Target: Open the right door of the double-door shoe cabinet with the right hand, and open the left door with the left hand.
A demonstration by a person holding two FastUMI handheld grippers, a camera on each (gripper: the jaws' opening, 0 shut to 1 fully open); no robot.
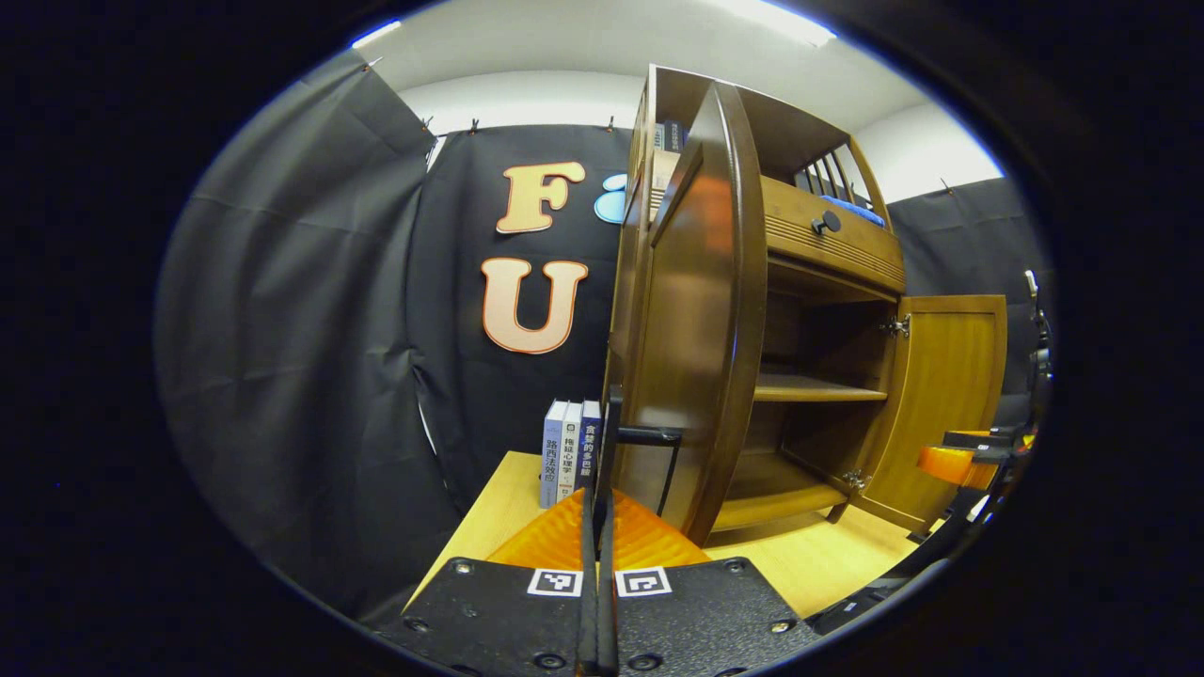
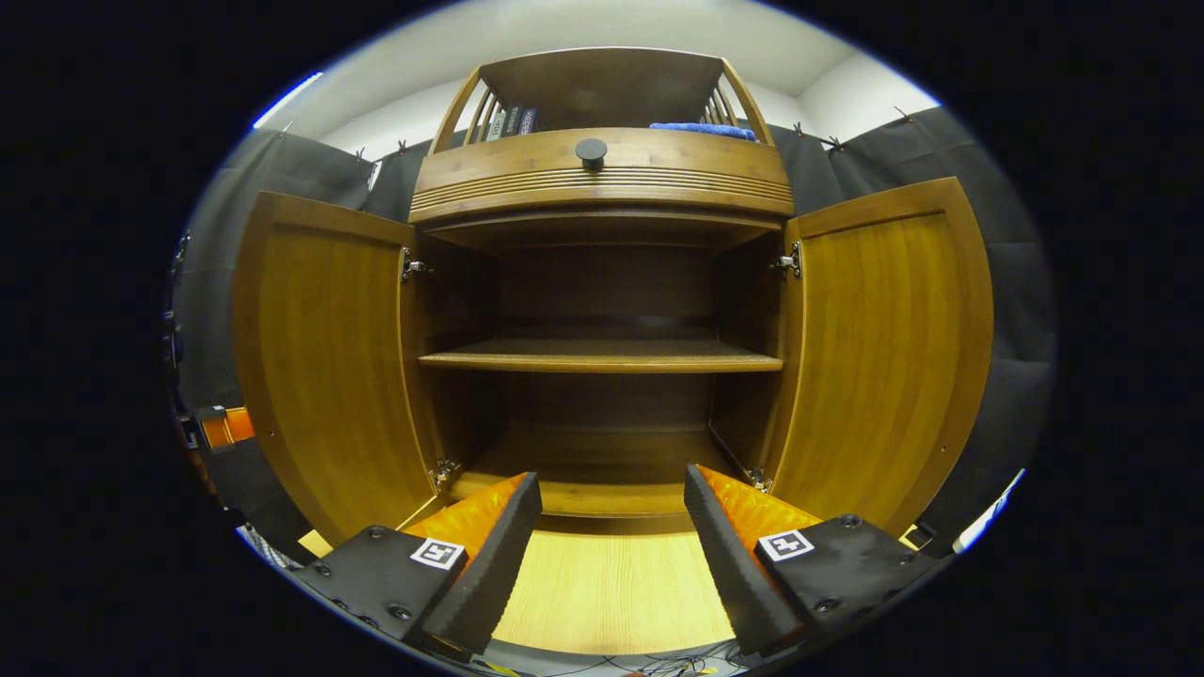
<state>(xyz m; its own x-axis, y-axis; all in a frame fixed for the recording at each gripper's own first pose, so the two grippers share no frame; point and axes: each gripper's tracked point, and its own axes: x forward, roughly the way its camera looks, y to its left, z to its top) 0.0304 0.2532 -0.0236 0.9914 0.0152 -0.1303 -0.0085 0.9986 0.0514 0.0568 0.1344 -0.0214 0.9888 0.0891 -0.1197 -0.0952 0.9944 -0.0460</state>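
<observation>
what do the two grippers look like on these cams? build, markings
Both match: each left gripper and right gripper finger rides on a black plate with screws, carries a square black-and-white tag, and has a ribbed orange wedge body ahead of it. Thin cables run below the right one.

We see our left gripper [image 1: 598,527] and right gripper [image 2: 611,527] as black screw-studded plates, each finger bearing a square black-and-white marker tag, over ribbed orange bodies behind the fingers.
</observation>
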